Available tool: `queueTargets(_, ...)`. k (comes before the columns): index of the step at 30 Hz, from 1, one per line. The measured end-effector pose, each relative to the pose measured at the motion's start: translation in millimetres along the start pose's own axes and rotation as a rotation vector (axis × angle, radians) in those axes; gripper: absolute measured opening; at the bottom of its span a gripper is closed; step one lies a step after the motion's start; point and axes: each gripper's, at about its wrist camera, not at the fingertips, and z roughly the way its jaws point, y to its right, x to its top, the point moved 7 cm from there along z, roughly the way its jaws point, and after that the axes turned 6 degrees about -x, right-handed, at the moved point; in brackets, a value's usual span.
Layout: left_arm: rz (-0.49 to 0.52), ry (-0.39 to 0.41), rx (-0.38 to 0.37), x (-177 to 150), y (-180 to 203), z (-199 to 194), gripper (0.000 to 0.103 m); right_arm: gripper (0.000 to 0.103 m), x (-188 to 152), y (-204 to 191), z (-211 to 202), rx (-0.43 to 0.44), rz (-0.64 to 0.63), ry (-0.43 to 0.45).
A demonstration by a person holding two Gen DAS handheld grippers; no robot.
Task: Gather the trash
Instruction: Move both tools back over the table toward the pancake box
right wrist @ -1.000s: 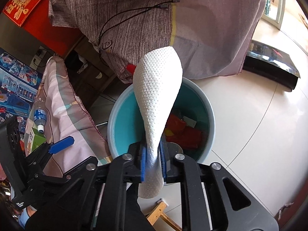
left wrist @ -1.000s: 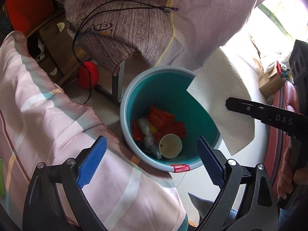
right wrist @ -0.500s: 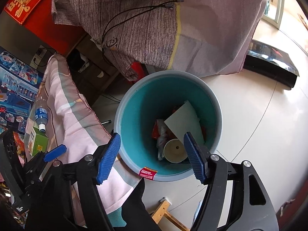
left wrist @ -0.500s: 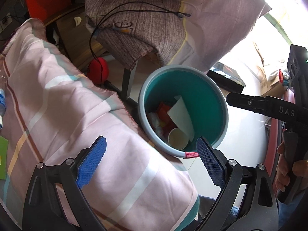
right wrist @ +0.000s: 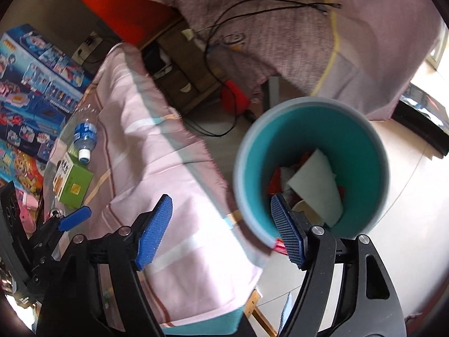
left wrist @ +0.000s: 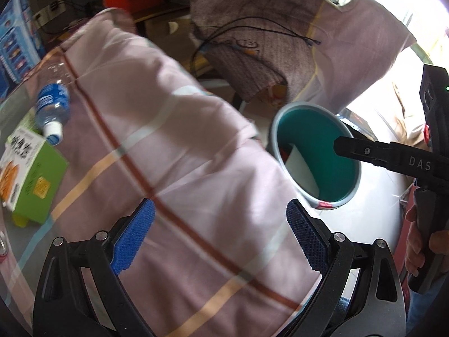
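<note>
Left wrist view: left gripper [left wrist: 219, 236] spread wide with nothing between the blue pads, hanging over the pink plaid cloth [left wrist: 174, 151]; teal bin [left wrist: 314, 157] sits to the right past the cloth's edge, on the floor; white paper sheet [left wrist: 303, 168] lies inside it against the near wall, some red trash just visible beside it; one black finger of the right gripper [left wrist: 373, 154] reaches over the bin rim from the right, a hand [left wrist: 426, 247] on its handle below; plastic bottle [left wrist: 52, 112] with a blue label and a green box [left wrist: 31, 177] lie at the left on a glass surface, bottle cap touching the box.

Right wrist view: right gripper [right wrist: 221, 230] released, jaws opening, nothing between them; left pad over the plaid cloth [right wrist: 174, 185], right pad in front of the bin's near rim; bin [right wrist: 311, 165] holds the paper sheet [right wrist: 314, 185] on top of red wrappers and a paper cup [right wrist: 304, 206], partly hidden; bottle [right wrist: 84, 137] and green box [right wrist: 73, 182] at the left; left gripper's blue pad [right wrist: 74, 217] shows at the lower left; black cable [right wrist: 252, 14] runs across the grey-brown fabric above.
</note>
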Motion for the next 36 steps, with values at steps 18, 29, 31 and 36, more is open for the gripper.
queueTargets(18, -0.229, 0.171, 0.235, -17, -203, -105, 0.095, 0.070, -12, -166, 38, 0.049, -0.245, -0.055)
queueTargets(29, -0.203, 0.198, 0.329, 16, -268, -110, 0.095, 0.070, 2, -255, 65, 0.057, -0.357, -0.055)
queueTargets(31, -0.198, 0.194, 0.339, 25, -281, -103, 0.086, 0.070, 5, -261, 69, 0.052, -0.367, -0.057)
queueTargets(36, -0.201, 0.150, 0.264, 20, -301, -85, 0.043, 0.070, 10, -271, 81, 0.039, -0.381, -0.062)
